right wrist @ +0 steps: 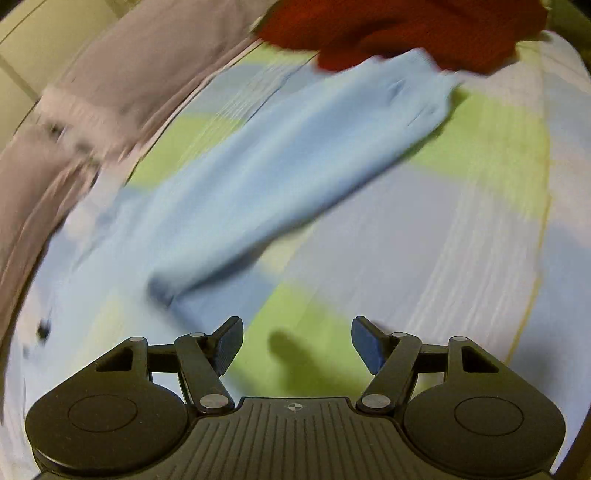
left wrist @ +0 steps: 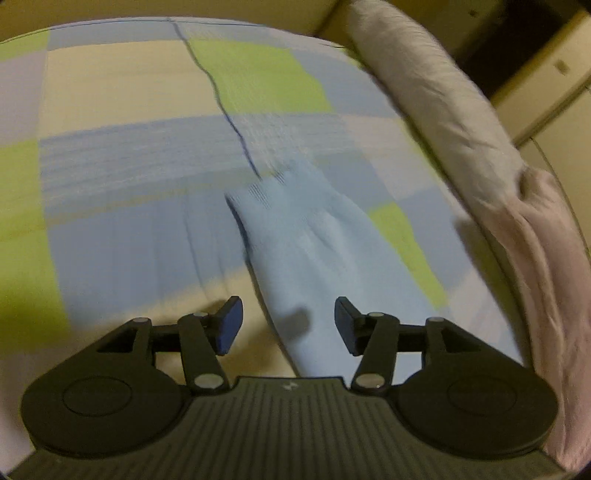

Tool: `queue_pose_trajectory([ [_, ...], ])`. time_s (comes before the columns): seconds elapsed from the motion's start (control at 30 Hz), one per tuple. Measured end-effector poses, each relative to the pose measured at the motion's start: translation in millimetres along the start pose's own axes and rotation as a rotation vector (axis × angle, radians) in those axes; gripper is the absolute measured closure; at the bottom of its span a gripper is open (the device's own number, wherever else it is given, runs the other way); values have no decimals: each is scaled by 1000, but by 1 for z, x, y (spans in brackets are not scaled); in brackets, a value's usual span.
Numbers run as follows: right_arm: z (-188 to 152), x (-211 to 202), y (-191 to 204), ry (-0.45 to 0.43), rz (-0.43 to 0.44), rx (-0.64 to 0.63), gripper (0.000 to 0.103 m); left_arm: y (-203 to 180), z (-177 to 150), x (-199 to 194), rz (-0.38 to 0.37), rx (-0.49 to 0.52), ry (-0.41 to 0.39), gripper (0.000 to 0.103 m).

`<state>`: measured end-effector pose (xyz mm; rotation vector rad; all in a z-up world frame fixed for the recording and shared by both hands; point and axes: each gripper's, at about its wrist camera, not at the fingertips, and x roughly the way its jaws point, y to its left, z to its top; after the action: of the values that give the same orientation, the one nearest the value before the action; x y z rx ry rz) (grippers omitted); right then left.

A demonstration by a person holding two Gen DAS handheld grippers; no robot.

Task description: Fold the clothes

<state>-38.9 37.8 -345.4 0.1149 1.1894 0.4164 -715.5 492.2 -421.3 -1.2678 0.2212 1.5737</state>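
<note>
A bedroom in a home: the work surface is a bed, covered with a checked sheet (left wrist: 110, 155) in blue, green and cream blocks; a pinkish quilt (left wrist: 454, 110) lies rolled along its edge (in the right wrist view it runs up the left side); a blue garment (right wrist: 280, 158) and a red one (right wrist: 402, 29) lie on the sheet; pale cupboard doors (left wrist: 554, 85) stand beyond the bed.
</note>
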Motion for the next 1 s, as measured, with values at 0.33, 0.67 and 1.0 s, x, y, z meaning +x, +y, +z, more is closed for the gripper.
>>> queue_pose_trajectory([
  [0.33,-41,-5,35,0,-41,-139,35,-6,2,-13,38,302,-136,98],
  [0.67,-68,-10,57,-18,-97,-306,35,28,-38,-42,236,326,-184,66],
  [1.0,-76,-37,74,-129,-14,-597,35,-23,-130,-125,212,409,-148,73],
])
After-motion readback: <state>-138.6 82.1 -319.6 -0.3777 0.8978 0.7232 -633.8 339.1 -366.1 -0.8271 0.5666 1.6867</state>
